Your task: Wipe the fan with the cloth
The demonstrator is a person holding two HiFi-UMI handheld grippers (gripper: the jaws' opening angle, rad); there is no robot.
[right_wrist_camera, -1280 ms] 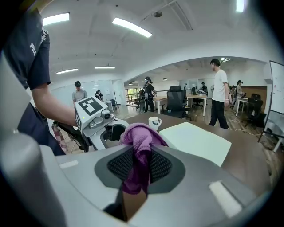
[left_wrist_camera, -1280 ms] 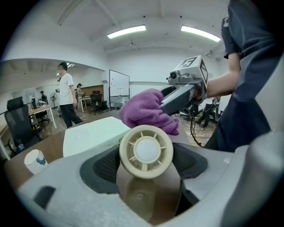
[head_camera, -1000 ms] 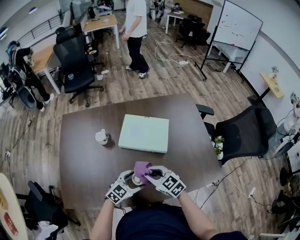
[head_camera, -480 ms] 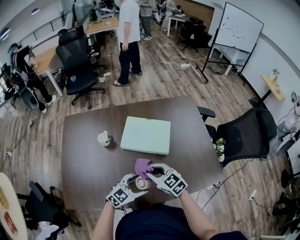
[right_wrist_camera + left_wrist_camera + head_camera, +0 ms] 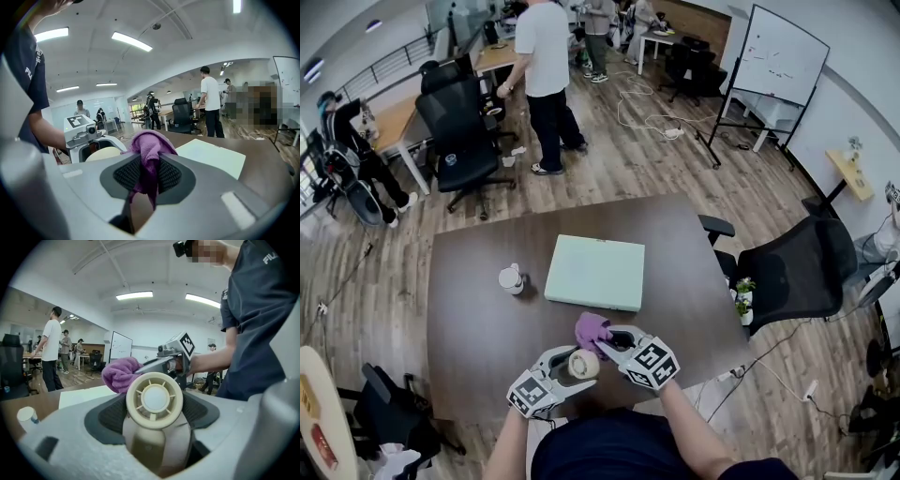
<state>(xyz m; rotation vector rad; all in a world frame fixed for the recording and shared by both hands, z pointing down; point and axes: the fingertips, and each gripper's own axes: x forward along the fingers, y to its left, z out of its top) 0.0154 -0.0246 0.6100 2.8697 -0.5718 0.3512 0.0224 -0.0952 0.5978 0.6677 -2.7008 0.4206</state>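
The left gripper (image 5: 578,366) holds the fan (image 5: 584,364) over the tabletop (image 5: 478,319), close to the middle of its near edge. Its fingers (image 5: 110,416) are clamped on the fan's cream body from both sides. The round slatted face with its pale hub is turned back toward that gripper's camera. The right gripper (image 5: 602,343) comes in from the right with its fingers (image 5: 171,176) pinched tight on the purple cloth (image 5: 592,330). A bunched wad sticks out past the fingertips and a loose strip hangs down between the pads. In the left gripper view the wad sits at the fan's upper left, behind the rim and touching it or very nearly so; how hard it bears on the fan cannot be told. The two grippers point at each other, with fan and cloth between them. Further in, near the middle of the tabletop, lies a flat pale green box (image 5: 594,272). A small white container (image 5: 511,278) stands just left of it, apart from it. A black chair (image 5: 792,272) stands off the tabletop's right edge. Beyond the far edge a person (image 5: 542,66) in a white top stands on the wooden floor, and a whiteboard (image 5: 773,52) stands off the far right corner.
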